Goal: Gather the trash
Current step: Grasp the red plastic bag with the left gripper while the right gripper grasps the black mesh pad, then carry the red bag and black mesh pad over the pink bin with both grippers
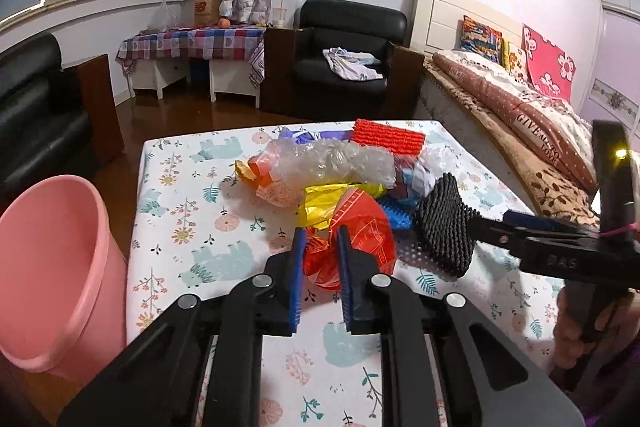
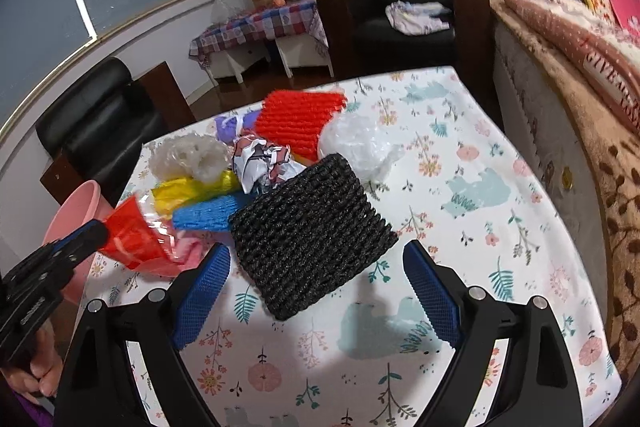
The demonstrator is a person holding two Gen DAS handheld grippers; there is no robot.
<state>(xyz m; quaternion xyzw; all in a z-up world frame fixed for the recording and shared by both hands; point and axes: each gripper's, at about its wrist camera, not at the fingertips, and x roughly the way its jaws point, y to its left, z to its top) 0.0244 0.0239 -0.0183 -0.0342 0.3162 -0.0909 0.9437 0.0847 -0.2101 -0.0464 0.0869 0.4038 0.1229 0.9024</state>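
Left gripper [image 1: 320, 239]: two black fingers with blue ribbed pads, pinched on a crumpled red plastic bag [image 1: 362, 239], glossy and translucent with white print. No earlier frame to compare.

Right gripper [image 2: 316, 267]: blue mesh-textured pads spread wide, nothing between them yet; the black foam net sleeve [image 2: 310, 227], a coarse knitted-looking rectangle, lies just ahead of the tips, on the table.

Trash pile beyond, all on the floral tablecloth [image 2: 460, 163]:
- foam net pieces, three: black, blue [image 2: 208, 213], red [image 2: 298, 121], all ridged.
- yellow plastic bag [image 2: 192, 193], one, shiny and creased.
- clear bubble wrap [image 1: 336, 163], one crinkled wad.
- crumpled printed paper [image 2: 264, 163], one ball.
- clear thin plastic bag [image 2: 358, 145], one, puffed, right of the black net.
- purple bag [image 2: 230, 125], partly hidden at the back.

Pink plastic bin [image 1: 52, 275], one, smooth and round, stands at the table's left edge.
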